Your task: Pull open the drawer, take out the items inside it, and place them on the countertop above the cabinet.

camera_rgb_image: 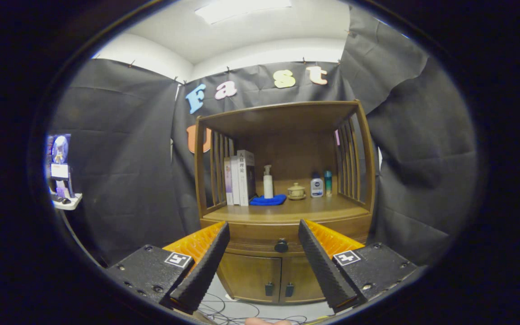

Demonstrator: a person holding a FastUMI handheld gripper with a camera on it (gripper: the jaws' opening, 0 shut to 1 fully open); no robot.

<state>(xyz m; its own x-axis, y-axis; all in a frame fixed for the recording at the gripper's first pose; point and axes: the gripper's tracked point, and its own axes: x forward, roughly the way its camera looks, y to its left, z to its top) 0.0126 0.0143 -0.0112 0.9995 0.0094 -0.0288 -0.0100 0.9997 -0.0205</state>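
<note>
A: Drawer, status: closed. Its front sits flush in the wooden cabinet, directly under the worktop and above the two lower doors. Contents not visible.

B: And the hand-held gripper?

A: Fingers spread wide, nothing between them but air. The dark round knob shows in the gap between the fingertips, some way beyond them. No contact.

B: Reason for that pose, as you read it?

A: Judgement only: the gap is centred on the knob so a straight advance would bring a finger to each side of it. Spread wide because the knob has to pass between them before they close.

B: What occupies the worktop? The items have to land there.

A: Back half is taken. Books upright against the left slats, a blue cloth with a white pump bottle on or just behind it, a small lidded pot, then two small bottles near the right slats. All pushed to the rear, which leaves the front strip bare; probably the sensible place to set things down.

B: Risks?

A: The knob is small and round, so an off-centre pinch could slip. Cables lie on the floor before the cabinet.

B: Progress?

A: First step not yet done.
</note>
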